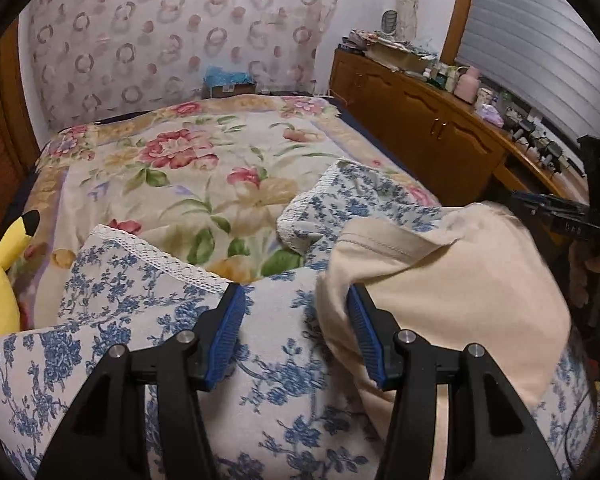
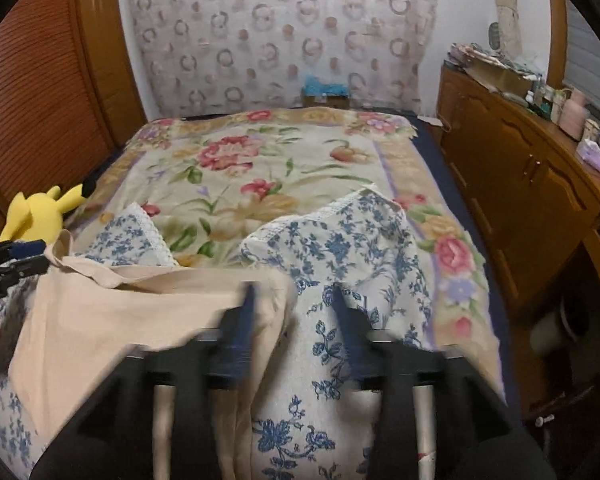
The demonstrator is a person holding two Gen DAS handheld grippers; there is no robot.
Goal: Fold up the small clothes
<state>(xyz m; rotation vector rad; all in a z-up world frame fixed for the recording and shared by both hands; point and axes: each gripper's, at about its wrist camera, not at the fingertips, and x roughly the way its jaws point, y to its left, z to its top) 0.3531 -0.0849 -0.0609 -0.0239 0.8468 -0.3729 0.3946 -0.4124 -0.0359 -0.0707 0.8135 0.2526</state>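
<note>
**A:** Where is the garment?

**B:** The cream garment lies crumpled on a blue-and-white floral cloth at the near end of the bed, which is covered by a flowered blanket. In the right wrist view the same cream garment spreads to the left, over the floral cloth.

**A:** And the left gripper?

**B:** The left gripper has its fingers spread wide. The cream fabric's edge drapes against the inner face of its right-hand finger, while floral cloth shows in the gap. Nothing is pinched between them.

**A:** The right one?

**B:** The right gripper is blurred, but its fingers also stand well apart. The left-hand finger sits at the cream garment's right edge, the other over the floral cloth. No grip is visible. The left gripper's tip appears at the far left of that view, at the garment's corner.

**A:** Anything else around?

**B:** A yellow plush toy rests at the bed's left side, a wooden cabinet with cluttered top runs along the right, and a patterned curtain hangs behind the bed.
</note>
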